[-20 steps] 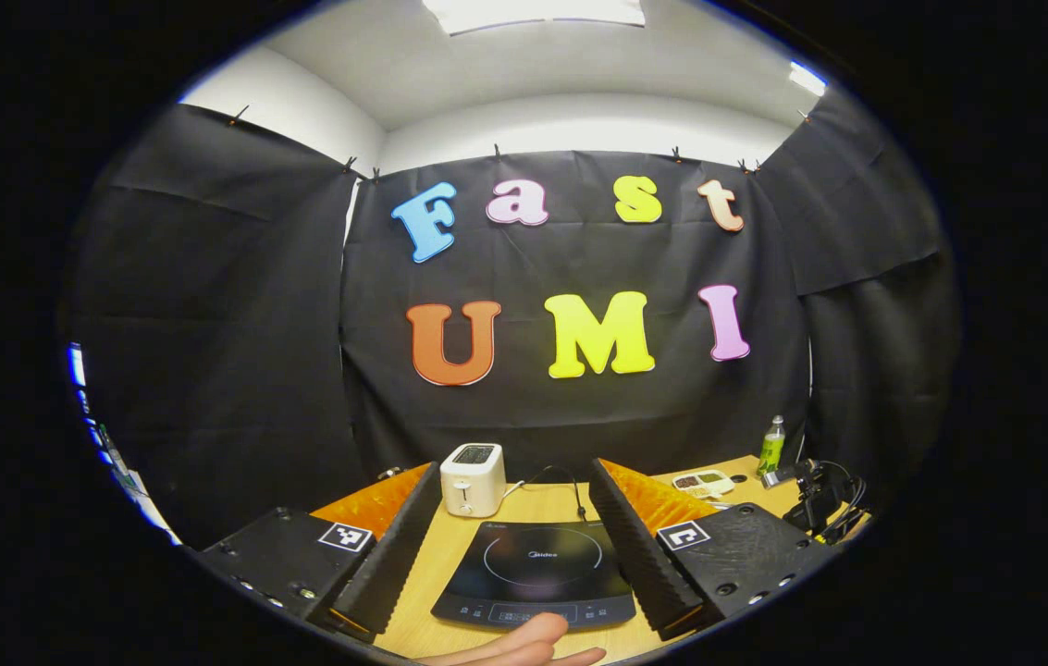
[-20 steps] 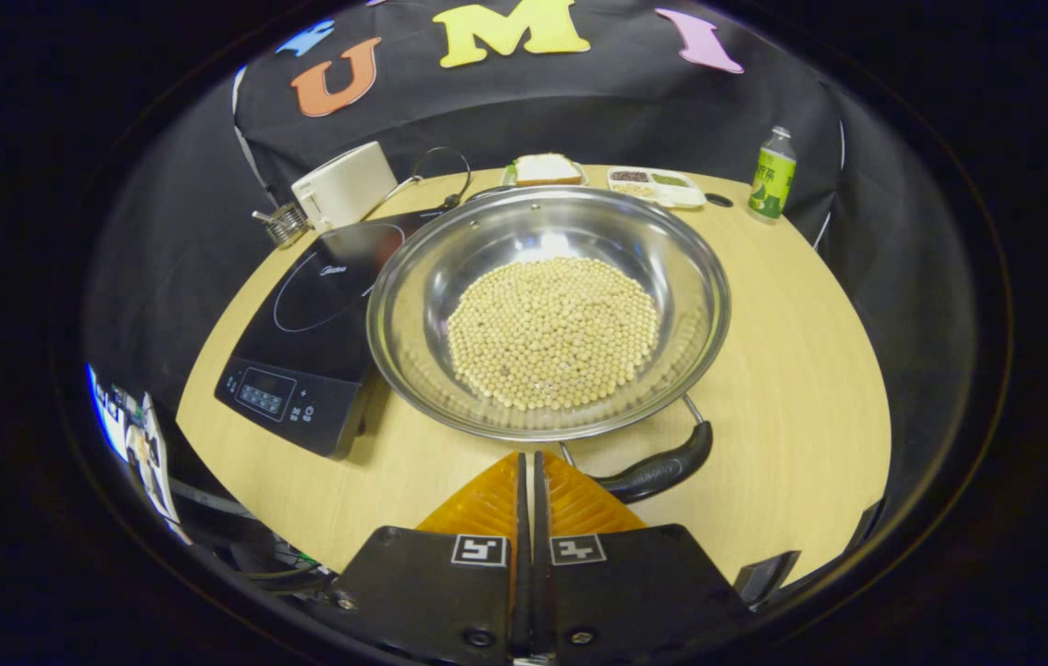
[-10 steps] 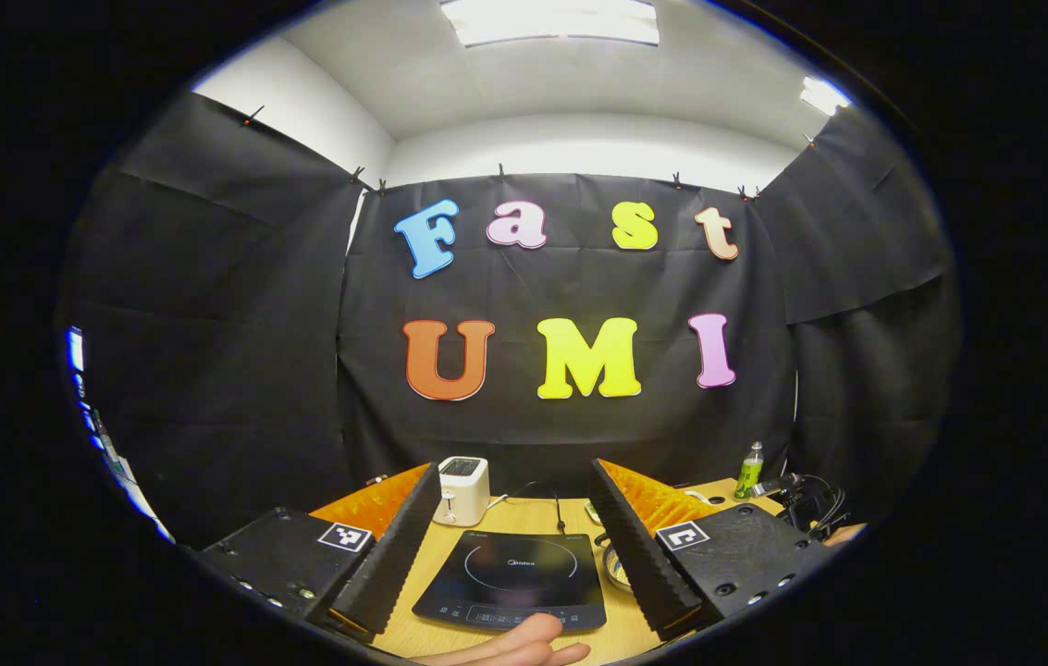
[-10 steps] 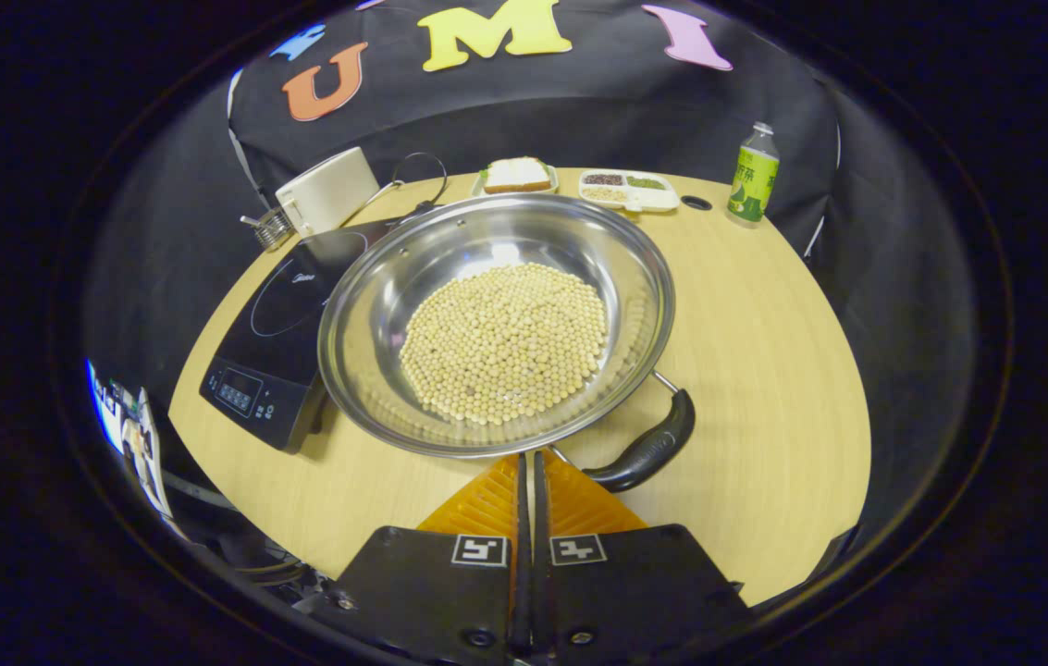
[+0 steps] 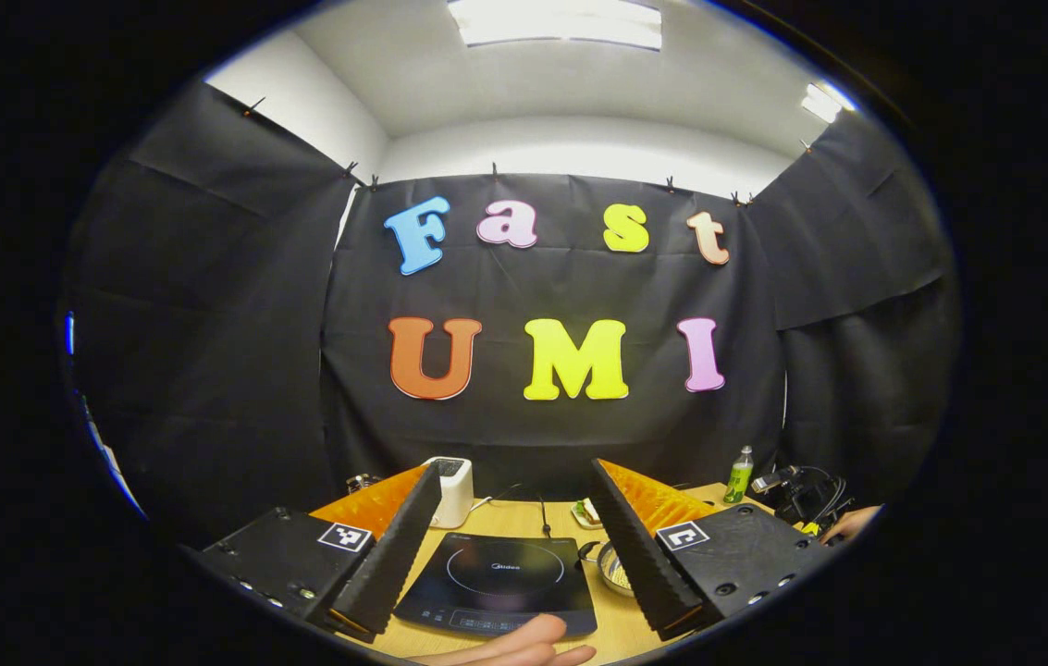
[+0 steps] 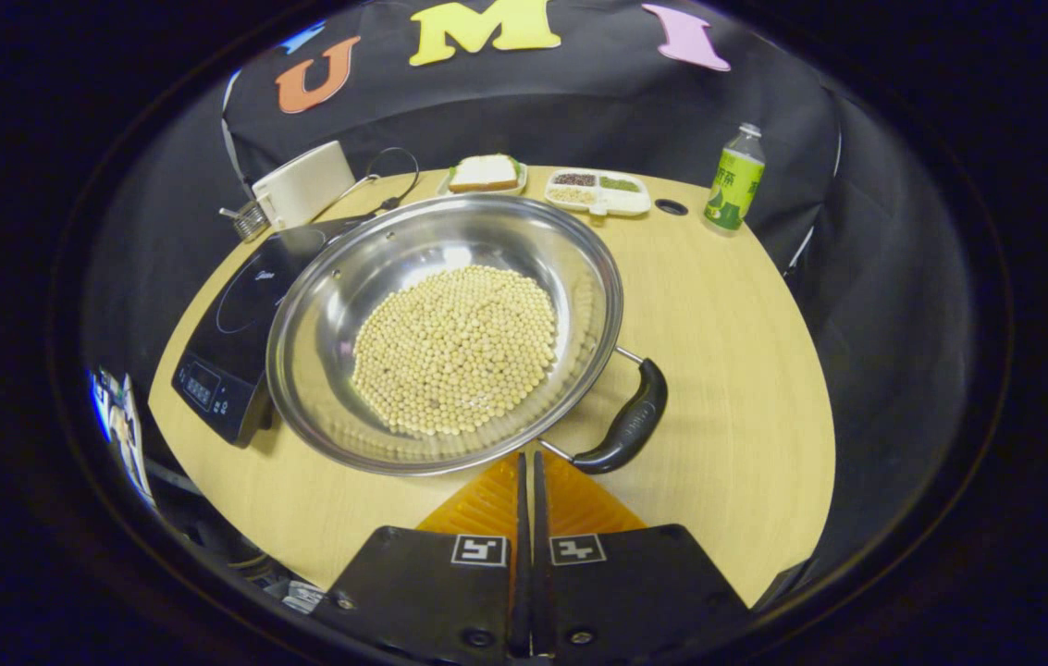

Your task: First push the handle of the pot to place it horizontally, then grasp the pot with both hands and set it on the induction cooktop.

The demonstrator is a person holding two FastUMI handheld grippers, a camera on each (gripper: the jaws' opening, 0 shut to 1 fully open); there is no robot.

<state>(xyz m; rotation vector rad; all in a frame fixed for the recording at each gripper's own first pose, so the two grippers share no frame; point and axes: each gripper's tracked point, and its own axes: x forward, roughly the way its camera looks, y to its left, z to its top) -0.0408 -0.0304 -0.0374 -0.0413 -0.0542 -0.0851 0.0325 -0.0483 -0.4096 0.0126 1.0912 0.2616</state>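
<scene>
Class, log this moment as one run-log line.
phase: pushing handle | right gripper: shut, at pot handle | left gripper: open, above cooktop | pot: on table

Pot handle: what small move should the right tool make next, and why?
Probably keep nudging the black handle sideways with the shut right tool. The handle sits just off the tool's tips, at the near right of the pot, and looks not yet level. The pot is beside the cooktop, and the open left tool is away.
</scene>
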